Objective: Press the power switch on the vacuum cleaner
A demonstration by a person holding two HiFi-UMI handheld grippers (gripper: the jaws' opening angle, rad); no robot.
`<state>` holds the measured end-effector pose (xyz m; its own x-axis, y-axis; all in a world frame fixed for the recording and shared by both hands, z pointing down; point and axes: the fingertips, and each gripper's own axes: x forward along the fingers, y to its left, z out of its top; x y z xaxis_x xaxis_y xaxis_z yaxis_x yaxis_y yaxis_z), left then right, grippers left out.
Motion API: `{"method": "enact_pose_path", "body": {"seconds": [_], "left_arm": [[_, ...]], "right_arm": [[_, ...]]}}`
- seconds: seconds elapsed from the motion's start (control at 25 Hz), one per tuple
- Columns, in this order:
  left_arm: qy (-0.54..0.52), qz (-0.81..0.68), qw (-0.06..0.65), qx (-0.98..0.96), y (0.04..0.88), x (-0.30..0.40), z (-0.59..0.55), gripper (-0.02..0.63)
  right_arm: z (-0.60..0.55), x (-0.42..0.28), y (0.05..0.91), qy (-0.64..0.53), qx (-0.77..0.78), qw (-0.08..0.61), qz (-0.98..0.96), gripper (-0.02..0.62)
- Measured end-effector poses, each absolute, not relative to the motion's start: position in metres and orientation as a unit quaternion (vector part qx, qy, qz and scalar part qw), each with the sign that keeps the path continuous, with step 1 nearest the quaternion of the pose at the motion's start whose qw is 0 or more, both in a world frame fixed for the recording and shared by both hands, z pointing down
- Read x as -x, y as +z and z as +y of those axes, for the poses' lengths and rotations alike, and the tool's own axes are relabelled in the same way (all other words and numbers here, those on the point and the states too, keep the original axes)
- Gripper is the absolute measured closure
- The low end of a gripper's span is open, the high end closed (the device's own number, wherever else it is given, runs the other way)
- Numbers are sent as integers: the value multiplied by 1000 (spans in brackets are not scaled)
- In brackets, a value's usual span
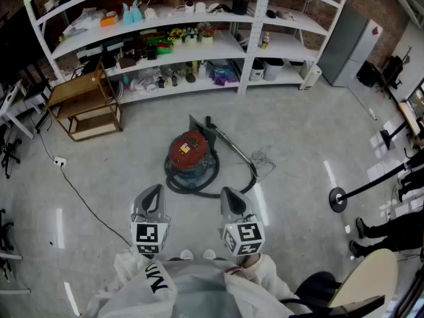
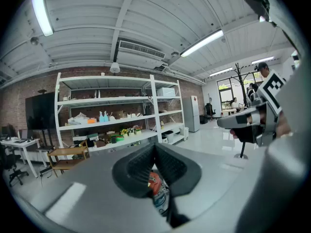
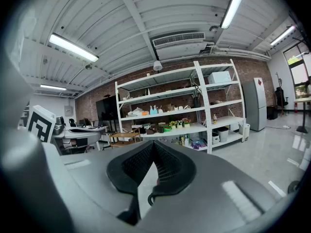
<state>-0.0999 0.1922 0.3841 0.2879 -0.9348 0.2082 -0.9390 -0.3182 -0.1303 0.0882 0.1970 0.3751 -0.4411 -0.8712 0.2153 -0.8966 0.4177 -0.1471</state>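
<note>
Vacuum cleaner [image 2: 155,186] mostly hidden behind the left gripper [image 2: 155,147], its switch indiscernible

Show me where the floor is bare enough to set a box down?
Bare floor lies between the vacuum cleaner and the stanchion base, and between it and the wooden stand. The shelves are crowded.

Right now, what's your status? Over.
Left gripper, right gripper: jaws shut, empty. Round red-topped vacuum cleaner on floor ahead, untouched. Black hose looped along its near side.
</note>
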Motion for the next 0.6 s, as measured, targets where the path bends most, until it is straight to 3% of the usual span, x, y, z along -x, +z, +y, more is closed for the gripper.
{"method": "enact_pose_path", "body": {"seconds": [0.6], "left_arm": [[127, -580, 5, -804, 380, 94, 188, 606]], "right_arm": [[195, -92, 373, 130, -522, 37, -842, 595]]}}
